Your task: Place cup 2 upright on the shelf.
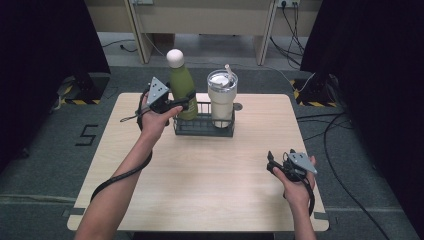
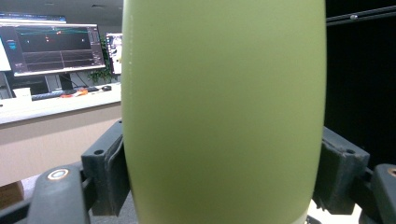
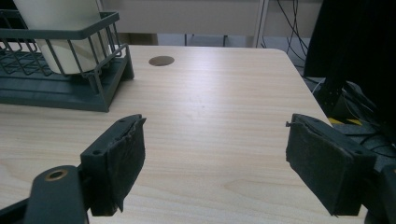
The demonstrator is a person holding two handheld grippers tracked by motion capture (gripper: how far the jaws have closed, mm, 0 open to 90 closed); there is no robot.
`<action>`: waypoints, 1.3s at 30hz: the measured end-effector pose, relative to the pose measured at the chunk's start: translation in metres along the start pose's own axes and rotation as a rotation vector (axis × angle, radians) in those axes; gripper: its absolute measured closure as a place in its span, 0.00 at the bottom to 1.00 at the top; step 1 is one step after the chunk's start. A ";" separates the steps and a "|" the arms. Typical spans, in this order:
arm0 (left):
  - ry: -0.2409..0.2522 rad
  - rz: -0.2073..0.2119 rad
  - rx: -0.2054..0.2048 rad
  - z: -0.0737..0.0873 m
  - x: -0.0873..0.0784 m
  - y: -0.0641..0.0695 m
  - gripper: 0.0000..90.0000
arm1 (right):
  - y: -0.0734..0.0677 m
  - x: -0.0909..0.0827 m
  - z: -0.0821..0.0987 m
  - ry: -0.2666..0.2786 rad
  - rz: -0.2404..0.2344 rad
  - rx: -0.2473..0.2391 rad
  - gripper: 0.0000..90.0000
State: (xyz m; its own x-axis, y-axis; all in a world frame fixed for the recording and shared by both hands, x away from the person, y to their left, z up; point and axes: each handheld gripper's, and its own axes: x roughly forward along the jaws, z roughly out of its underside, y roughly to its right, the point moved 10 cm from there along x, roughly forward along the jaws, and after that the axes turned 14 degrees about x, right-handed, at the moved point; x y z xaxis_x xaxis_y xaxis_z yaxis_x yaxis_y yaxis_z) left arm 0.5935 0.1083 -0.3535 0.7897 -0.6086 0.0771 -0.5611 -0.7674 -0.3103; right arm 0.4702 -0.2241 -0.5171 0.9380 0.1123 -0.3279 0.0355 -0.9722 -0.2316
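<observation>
A green bottle [image 1: 181, 87] with a pale round cap stands upright in the left end of a dark wire basket [image 1: 202, 131] at the back of the table. My left gripper [image 1: 189, 100] comes at it from the left and is shut on its body. In the left gripper view the green bottle [image 2: 224, 112] sits between both pads [image 2: 112, 177]. My right gripper [image 1: 272, 161] rests low near the table's front right. Its jaws stand wide apart over bare wood, so my right gripper [image 3: 215, 163] is open with nothing between them.
A cream tumbler [image 1: 222, 97] with a lid and straw stands in the basket's right end, close beside the bottle. The light wooden table [image 1: 200, 180] has a small round hole [image 1: 237, 106] behind the basket. Cables lie on the floor to the right.
</observation>
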 end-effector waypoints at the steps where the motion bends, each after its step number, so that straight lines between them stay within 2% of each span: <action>1: 0.000 0.000 0.000 0.000 0.000 0.000 0.23 | 0.000 0.000 0.000 0.000 0.000 0.000 0.22; 4: 0.003 0.001 -0.004 0.000 0.003 0.000 0.23 | 0.000 0.000 0.000 -0.001 0.000 -0.001 0.22; 7: 0.001 -0.010 0.010 0.000 0.004 -0.003 0.23 | 0.000 0.000 0.001 -0.002 0.000 -0.001 0.22; 8: -0.001 -0.002 -0.001 0.001 0.005 -0.001 0.23 | 0.000 0.000 0.001 -0.002 -0.001 -0.001 0.22; 18: -0.014 -0.015 -0.002 0.006 0.013 -0.006 0.23 | 0.001 0.000 0.001 -0.005 0.001 -0.001 0.22; 25: -0.031 -0.026 -0.008 0.013 0.018 -0.011 0.23 | 0.001 0.000 0.001 -0.004 0.000 0.001 0.22; 28: -0.039 -0.031 0.004 0.017 0.022 -0.013 0.23 | 0.001 0.001 0.001 -0.005 0.000 0.002 0.22; 29: -0.042 -0.029 -0.011 0.018 0.023 -0.012 0.23 | 0.001 0.001 0.001 -0.004 -0.001 0.000 0.22; 39: -0.078 -0.044 -0.012 0.032 0.031 -0.019 0.23 | 0.001 0.001 0.002 -0.005 -0.001 0.005 0.22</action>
State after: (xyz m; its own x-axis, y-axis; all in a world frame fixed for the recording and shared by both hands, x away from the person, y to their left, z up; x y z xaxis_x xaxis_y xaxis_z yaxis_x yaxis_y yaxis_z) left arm 0.6361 0.1105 -0.3751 0.8301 -0.5574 0.0165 -0.5284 -0.7956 -0.2963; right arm 0.4706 -0.2250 -0.5192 0.9364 0.1141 -0.3318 0.0344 -0.9710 -0.2367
